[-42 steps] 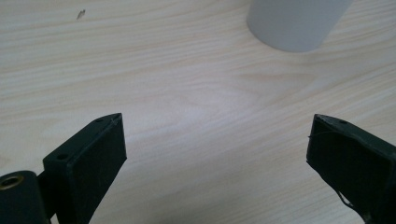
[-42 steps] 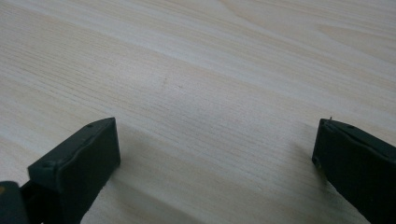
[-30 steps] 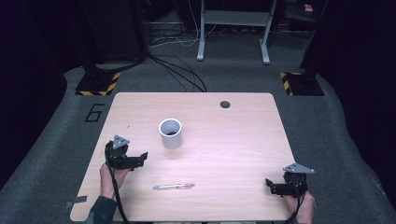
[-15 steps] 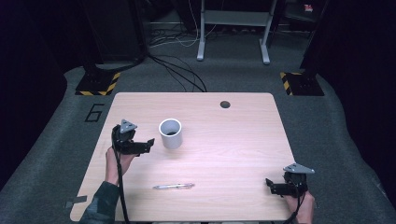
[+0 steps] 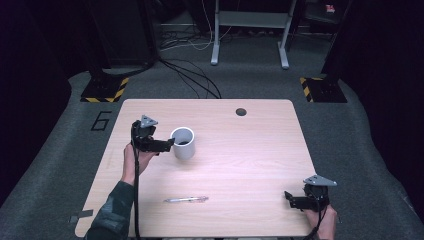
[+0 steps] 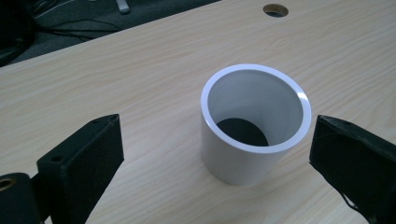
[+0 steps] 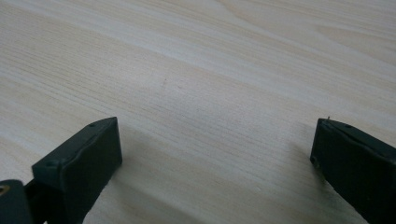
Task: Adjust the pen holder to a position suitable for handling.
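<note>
the left gripper (image 5: 167,144) hangs with jaws spread wide, just beside the one white cup (image 5: 182,142) standing upright on the table (image 5: 250,150); its inside looks bare. one pen (image 5: 186,199) lies nearer the person. the right gripper (image 5: 291,200), jaws apart, holds nothing.
</note>
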### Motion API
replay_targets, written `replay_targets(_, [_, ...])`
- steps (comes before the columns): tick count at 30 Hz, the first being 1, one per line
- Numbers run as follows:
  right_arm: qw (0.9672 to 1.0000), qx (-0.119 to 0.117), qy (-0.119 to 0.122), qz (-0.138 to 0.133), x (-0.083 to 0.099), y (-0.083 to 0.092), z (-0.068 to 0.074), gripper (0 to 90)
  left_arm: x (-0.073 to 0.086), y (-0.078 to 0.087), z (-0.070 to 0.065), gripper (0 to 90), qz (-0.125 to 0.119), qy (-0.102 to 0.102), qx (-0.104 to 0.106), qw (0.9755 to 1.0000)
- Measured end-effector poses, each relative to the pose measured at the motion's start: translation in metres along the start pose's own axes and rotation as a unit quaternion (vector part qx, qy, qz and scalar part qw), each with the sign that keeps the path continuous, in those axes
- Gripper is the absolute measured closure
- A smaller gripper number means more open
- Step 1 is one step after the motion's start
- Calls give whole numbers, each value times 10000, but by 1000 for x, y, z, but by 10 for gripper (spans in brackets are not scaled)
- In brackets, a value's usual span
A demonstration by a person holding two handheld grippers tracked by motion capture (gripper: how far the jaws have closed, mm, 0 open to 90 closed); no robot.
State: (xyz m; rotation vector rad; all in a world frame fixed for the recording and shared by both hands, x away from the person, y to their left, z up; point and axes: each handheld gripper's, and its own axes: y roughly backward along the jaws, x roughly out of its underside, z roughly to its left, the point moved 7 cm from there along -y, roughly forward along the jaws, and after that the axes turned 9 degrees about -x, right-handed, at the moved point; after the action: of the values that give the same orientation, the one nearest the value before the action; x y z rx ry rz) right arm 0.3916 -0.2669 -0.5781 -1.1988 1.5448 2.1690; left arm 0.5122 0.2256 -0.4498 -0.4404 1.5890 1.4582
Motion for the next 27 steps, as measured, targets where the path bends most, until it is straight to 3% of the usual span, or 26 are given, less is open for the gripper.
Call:
replay_targets(16, [10000, -2, 2, 6, 0, 0, 0, 18, -3, -31, -22, 1, 62, -185, 355, 9992])
replay_targets(20, [10000, -1, 4, 4, 0, 0, 0, 18, -1, -39, -28, 1, 206, -337, 387, 9985])
replay_targets(21, [10000, -3, 5, 4, 0, 0, 0, 19, -2, -42, -30, 1, 123, -241, 357, 9990])
replay_targets(27, [10000, 0, 23, -3, 0, 0, 0, 21, 1, -50, -34, 2, 225, -363, 361, 9984])
